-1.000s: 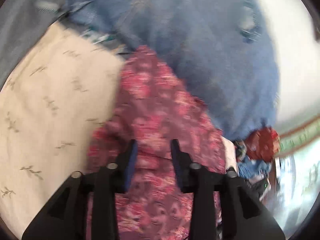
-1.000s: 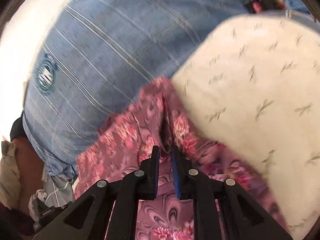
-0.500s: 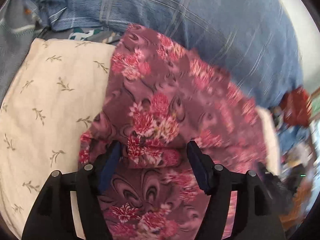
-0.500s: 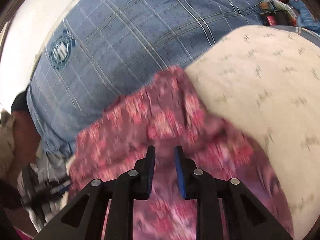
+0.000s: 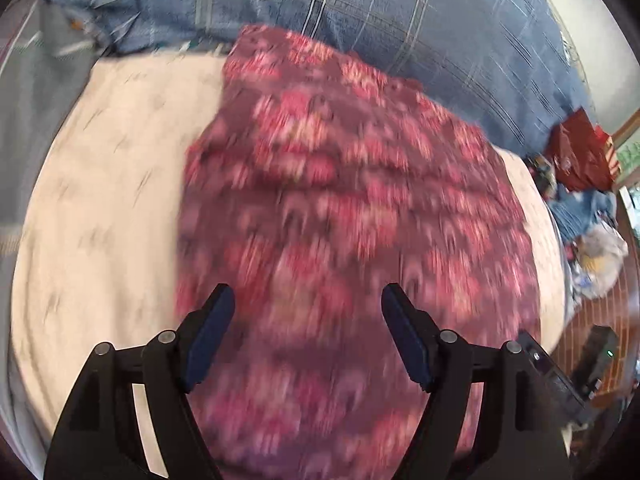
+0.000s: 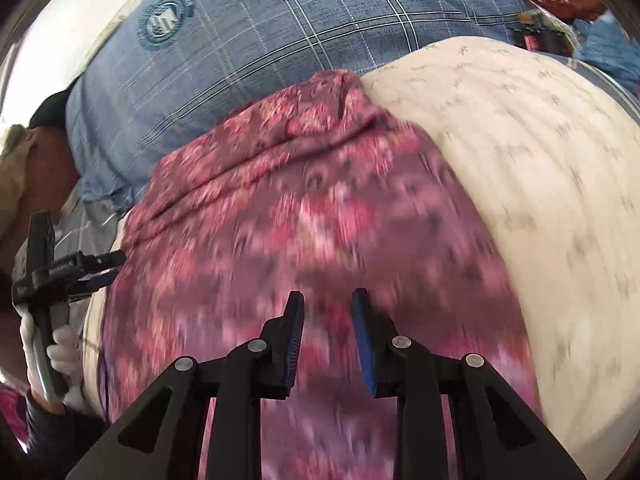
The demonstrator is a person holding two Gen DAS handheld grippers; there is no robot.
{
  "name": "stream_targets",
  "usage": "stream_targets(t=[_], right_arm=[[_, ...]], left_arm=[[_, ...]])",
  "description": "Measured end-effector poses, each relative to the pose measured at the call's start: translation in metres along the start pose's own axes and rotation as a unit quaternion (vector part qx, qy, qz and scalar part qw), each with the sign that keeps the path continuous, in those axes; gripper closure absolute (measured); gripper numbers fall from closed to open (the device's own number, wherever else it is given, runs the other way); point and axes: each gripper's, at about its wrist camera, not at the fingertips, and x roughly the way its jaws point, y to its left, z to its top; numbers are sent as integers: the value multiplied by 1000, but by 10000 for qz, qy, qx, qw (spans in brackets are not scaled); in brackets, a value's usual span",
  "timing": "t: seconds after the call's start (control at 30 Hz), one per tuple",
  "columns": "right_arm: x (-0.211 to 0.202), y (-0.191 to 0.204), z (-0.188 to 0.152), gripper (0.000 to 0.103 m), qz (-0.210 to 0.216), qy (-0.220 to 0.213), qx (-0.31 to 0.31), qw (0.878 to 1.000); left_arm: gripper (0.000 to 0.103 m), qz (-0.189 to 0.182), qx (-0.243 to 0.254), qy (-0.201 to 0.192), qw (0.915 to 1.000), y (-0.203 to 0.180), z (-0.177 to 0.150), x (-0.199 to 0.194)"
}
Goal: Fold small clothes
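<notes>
Your floral garment [image 5: 352,216] lies spread on the cream sheet [image 5: 112,184], which seems to cover a cushion or a bed, and its far edge touches the blue checked pillow [image 5: 400,20] behind it. In the right wrist view the same garment [image 6: 304,216] fills the middle, with the cream sheet [image 6: 540,152] at its right side and the blue checked pillow [image 6: 280,28] above.

Your left gripper [image 5: 307,308] has its jaws wide apart, and nothing is between them; it hovers over the near part of the cloth. Your right gripper [image 6: 327,312] has its jaws parted by a narrower gap, and I see no cloth pinched there, so I judge it released too. Both pictures are blurred, so I cannot tell if the pads touch the fabric.

About the progress: the garment looks laid out rather flat, with a ridge or a crease across its far part. If this ridge is a finished fold or only a wrinkle, I cannot tell. My judgement is that the folding is at an early or middle stage: the piece is placed, but it is not yet a compact packet. You probably need to take an edge again and bring it over.
</notes>
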Motion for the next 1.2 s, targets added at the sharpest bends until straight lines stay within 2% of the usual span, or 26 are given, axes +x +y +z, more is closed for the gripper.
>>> stream_targets(t=[0.03, 0.13, 0.2, 0.23, 0.3, 0.37, 0.47, 0.6, 0.73, 0.8, 0.87, 0.97, 1.03, 1.1, 1.13, 1.17, 1.2], right_arm=[[-6, -2, -12, 71, 95, -54, 9, 9999], [-14, -2, -31, 56, 320, -300, -54, 9990], [-15, 2, -36, 36, 448, -428, -59, 9981], [-15, 6, -38, 30, 524, -459, -80, 9975], [-12, 15, -37, 13, 565, -393, -154, 9975], [-10, 21, -34, 10, 458, -249, -266, 9983], [-19, 18, -28, 14, 426, -184, -195, 9987], [-52, -16, -27, 13, 120, -385, 143, 9991], [-78, -61, -40, 12, -414, -228, 467, 9978], [-83, -78, -51, 11, -406, -82, 679, 9968], [-82, -89, -63, 11, -279, 145, 847, 9959], [-74, -90, -69, 14, -132, 324, 785, 9963], [-70, -86, -68, 24, 41, 356, 707, 9969], [-64, -80, -65, 45, 302, 478, 527, 9970], [-61, -77, -64, 50, 283, 591, 383, 9971], [-59, -75, -64, 64, 277, 701, 269, 9968], [-56, -73, -65, 85, 333, 828, 170, 9959]], left_arm=[[27, -3, -44, 94, 9999, 6, -11, -4], [27, -1, -306, 286, 9991, 30, -42, -20], [27, 198, -454, 344, 9982, 45, -60, -32], [27, 212, -512, 350, 9979, 51, -68, -38], [27, 179, -659, 368, 9970, 62, -83, -49], [27, -2, -783, 394, 9962, 69, -99, -56], [27, -314, -845, 563, 9943, 68, -118, -53], [23, -357, -559, 648, 9957, 54, -140, -44], [21, -551, -593, 953, 9922, 51, -157, -37], [21, -642, -711, 1124, 9890, 54, -165, -31], [21, -555, -753, 1218, 9881, 56, -171, -22], [21, -505, -718, 1253, 9882, 57, -173, -14], [21, -504, -650, 1250, 9887, 54, -173, -9], [40, -485, -578, 1330, 9882, 51, -175, -2], [66, -510, -544, 1424, 9870, 51, -177, 2], [95, -596, -532, 1563, 9845, 50, -180, 6], [99, -677, -528, 1620, 9831, 50, -181, 7]])
